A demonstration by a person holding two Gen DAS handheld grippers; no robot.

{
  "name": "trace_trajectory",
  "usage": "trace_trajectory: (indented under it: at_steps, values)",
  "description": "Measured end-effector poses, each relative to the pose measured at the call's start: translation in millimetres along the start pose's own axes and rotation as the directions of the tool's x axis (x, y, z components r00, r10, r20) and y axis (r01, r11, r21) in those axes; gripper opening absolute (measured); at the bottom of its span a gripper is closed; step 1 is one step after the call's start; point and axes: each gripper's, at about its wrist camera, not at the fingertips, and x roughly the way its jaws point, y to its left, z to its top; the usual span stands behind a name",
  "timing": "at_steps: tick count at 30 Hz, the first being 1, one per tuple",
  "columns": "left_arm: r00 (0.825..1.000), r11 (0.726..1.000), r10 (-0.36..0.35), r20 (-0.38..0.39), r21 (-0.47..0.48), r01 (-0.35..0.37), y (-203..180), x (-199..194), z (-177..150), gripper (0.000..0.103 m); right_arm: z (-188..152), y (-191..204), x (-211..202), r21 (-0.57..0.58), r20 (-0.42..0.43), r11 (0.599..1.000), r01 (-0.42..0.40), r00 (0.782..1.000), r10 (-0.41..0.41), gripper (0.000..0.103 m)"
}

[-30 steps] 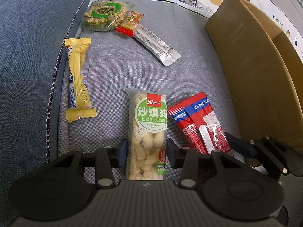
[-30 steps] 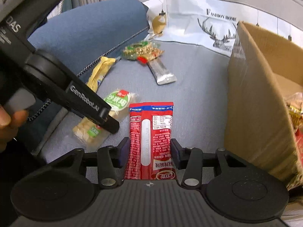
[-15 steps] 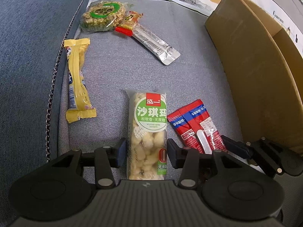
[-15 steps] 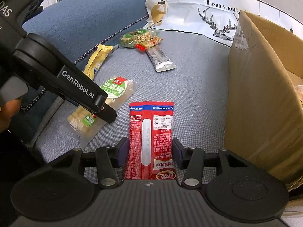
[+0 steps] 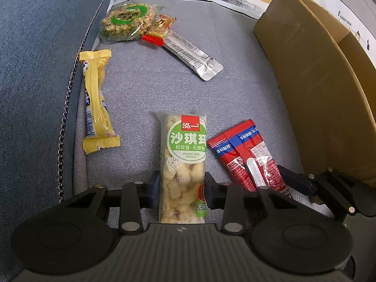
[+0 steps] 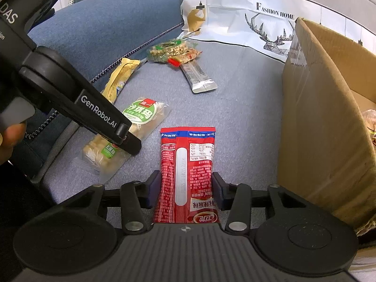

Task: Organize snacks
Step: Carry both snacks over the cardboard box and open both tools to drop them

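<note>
Reading "WUZHETANG HONGYI" on green-label snack pack [image 5: 182, 171], lying between left gripper [image 5: 181, 192] jaws, closing onto its sides, "GenRobot.AI" on that gripper, right gripper [image 6: 186, 189] closing round red packet [image 6: 188, 171], cardboard box [image 6: 322, 127] to its right.

Green-label clear snack pack [image 5: 183, 171] flat on sofa cushion – red sachet [image 6: 188, 176] just beside, seam-side up.

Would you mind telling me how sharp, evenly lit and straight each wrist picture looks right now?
Left wrist view: sharp, soft even light, glare only on the red packet; the cardboard box bows from fisheye. Right wrist view: equally sharp, little shadow, and the box wall curves too.
</note>
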Motion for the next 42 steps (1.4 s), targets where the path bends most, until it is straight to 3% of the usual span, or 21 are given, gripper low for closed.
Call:
trace_trajectory:
  at_steps: [6,11,15,21,27,33,38,42]
  values:
    - [0.999,1.000,-0.010,0.048,-0.005,0.010,1.1,-11.0,-3.3,0.040,-1.0,0.4,-10.1,-0.007,0.041,1.000,0.006,0.999,-0.006,0.047]
    - [0.985,0.999,-0.036,0.169,-0.004,0.037,2.9,-34.5,-12.8,0.040,0.2,0.5,-24.1,-0.012,0.098,1.000,0.019,0.995,-0.017,0.046]
    - [0.956,0.999,-0.042,0.291,-0.012,0.047,5.0,-55.4,-24.3,0.040,1.8,1.2,-41.2,-0.018,0.150,1.000,0.025,0.988,-0.022,0.046]
    - [0.896,0.995,-0.060,0.440,-0.045,0.089,10.1,-82.8,-36.8,0.040,8.8,-4.7,-80.9,-0.024,0.261,0.999,0.027,0.965,-0.019,0.046]
    - [0.856,0.990,-0.073,0.512,-0.067,0.125,12.6,-99.3,-46.6,0.040,25.4,-39.8,-133.6,0.011,0.395,1.000,0.028,0.918,-0.030,0.046]
    - [0.814,0.994,-0.072,0.577,-0.024,0.105,2.7,-109.9,-53.2,0.040,24.0,-93.7,-155.6,0.070,0.483,0.991,0.116,0.865,-0.135,0.046]
    - [0.817,0.991,-0.053,0.575,-0.073,0.116,5.0,-108.3,-50.0,0.040,-0.3,-130.2,-151.8,0.182,0.479,0.975,0.125,0.855,-0.199,0.046]
    - [0.801,0.986,-0.032,0.598,-0.111,0.123,7.5,-114.2,-52.9,0.040,-3.9,-142.8,-147.3,0.197,0.485,0.972,0.129,0.849,-0.211,0.046]
